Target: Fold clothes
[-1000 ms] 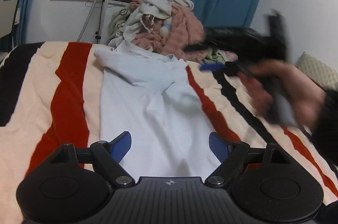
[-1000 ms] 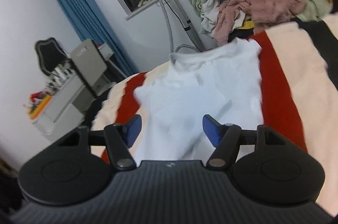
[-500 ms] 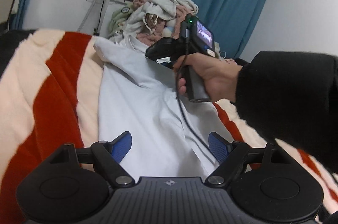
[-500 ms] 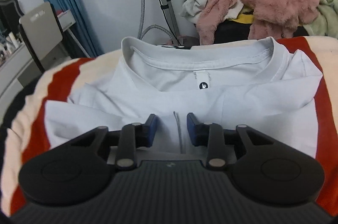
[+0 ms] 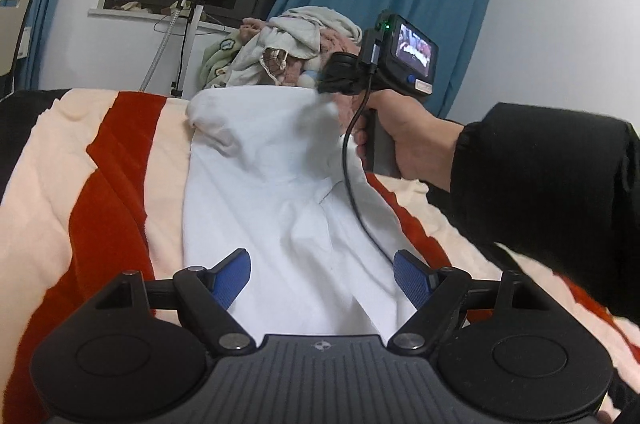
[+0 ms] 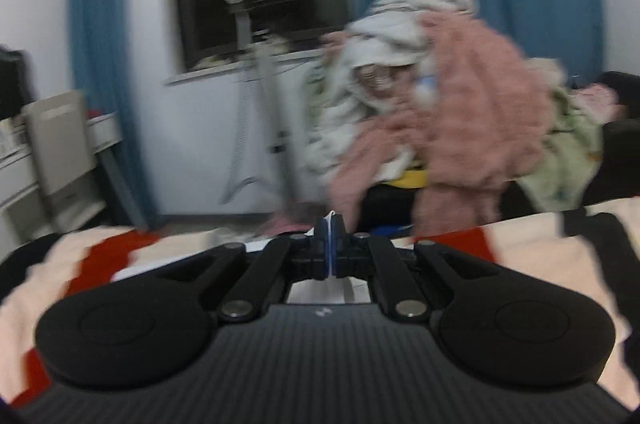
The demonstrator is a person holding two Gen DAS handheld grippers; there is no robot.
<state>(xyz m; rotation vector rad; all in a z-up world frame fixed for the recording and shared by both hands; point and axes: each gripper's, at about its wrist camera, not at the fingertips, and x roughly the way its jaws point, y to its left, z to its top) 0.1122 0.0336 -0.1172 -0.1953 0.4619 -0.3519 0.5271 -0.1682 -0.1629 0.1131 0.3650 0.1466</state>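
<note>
While the right gripper [image 6: 329, 232] is clenched on a thin edge of the white T-shirt [image 5: 280, 208] near its collar end, centre-top of left wrist view, the jaws have just been closing, cloth betw. pads. Left gripper [image 5: 322, 274] is spread wide, nothing grasped, over the hem at lower centre. Shirt lies lengthwise on the striped blanket [image 5: 100, 184]. Judgement: pinch hem w/ left before lifting, keep both edges taut & level, carry collar toward hem w/o dragging folded sleeves loose.
</note>
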